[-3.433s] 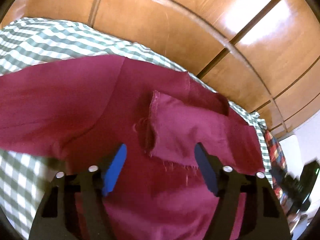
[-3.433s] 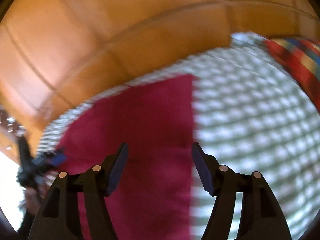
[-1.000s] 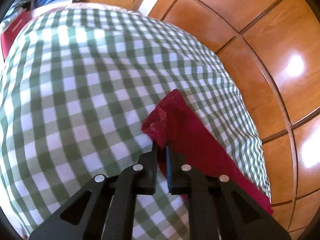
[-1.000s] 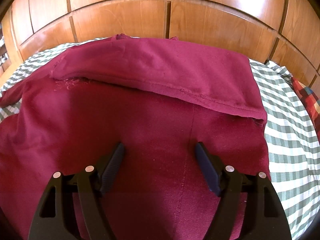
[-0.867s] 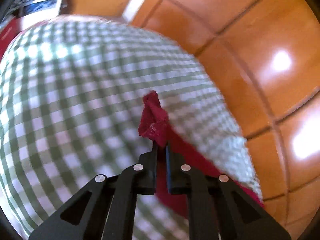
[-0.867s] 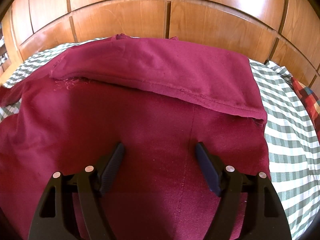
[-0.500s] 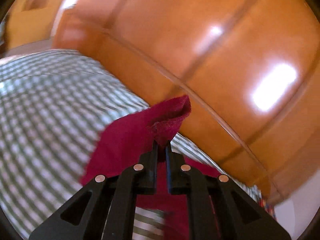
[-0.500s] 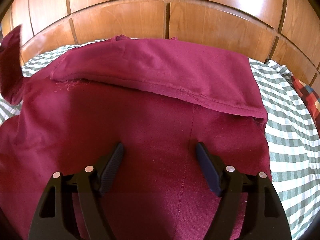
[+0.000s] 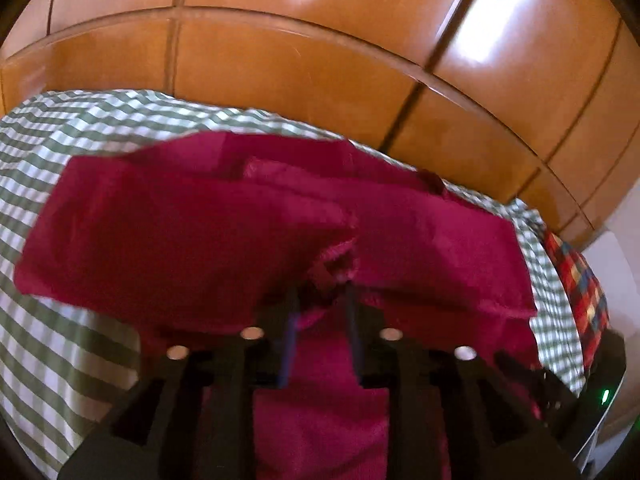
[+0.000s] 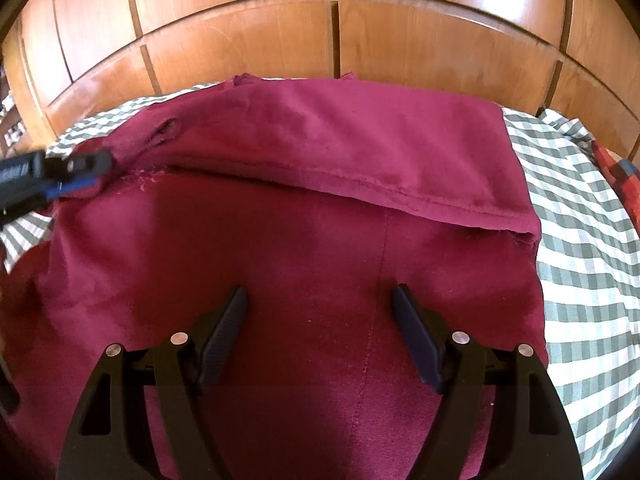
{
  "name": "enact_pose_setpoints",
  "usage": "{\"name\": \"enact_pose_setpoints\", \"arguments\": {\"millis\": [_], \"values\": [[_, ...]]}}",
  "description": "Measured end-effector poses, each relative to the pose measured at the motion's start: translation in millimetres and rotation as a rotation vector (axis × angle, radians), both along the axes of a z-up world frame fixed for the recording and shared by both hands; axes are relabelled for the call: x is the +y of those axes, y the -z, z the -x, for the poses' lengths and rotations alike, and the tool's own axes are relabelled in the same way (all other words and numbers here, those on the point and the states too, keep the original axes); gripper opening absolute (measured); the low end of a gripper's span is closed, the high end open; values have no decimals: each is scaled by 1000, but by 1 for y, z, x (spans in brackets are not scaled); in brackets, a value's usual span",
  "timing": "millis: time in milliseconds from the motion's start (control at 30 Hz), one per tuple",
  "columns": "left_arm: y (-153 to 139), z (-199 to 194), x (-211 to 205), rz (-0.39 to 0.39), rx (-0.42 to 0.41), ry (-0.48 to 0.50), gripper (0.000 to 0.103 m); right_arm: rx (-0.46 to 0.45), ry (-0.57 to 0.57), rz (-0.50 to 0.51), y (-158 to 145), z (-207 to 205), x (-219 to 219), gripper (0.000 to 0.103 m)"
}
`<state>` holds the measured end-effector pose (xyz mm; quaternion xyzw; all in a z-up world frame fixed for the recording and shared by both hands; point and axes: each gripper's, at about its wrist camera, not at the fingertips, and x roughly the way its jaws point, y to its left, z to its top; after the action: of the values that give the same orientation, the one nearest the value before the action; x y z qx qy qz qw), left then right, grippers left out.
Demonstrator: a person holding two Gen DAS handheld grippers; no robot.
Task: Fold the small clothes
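Maroon garment [image 10: 304, 264] on checked bed [image 10: 592, 248]: left hand-held gripper [image 9: 320, 316] opening around sleeve at 10 o'clock; release it flat. Right hand-held gripper [image 10: 320, 336] apart, empty.

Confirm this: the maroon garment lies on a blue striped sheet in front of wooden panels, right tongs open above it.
Not quite. The sheet is green and white checked, not blue striped, as the right wrist view shows. The maroon garment does lie on it before the wooden panels, right tongs open above.

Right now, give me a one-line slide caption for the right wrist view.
Open right gripper hovers over a maroon garment on a checked bedspread.
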<state>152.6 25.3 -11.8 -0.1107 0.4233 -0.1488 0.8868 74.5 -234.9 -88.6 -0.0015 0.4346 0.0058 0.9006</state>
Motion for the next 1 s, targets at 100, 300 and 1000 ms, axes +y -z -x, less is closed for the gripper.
{"name": "enact_pose_setpoints", "arguments": {"millis": [100, 300, 1000], "values": [[3, 14, 4, -3, -18, 10, 30, 9, -24, -106, -14, -6, -2, 65], [9, 44, 24, 7, -45, -6, 39, 61, -153, -467, -37, -41, 25, 61], [54, 49, 58, 62, 29, -91, 41, -200, -238, -130, -135, -93, 100, 8]]}}
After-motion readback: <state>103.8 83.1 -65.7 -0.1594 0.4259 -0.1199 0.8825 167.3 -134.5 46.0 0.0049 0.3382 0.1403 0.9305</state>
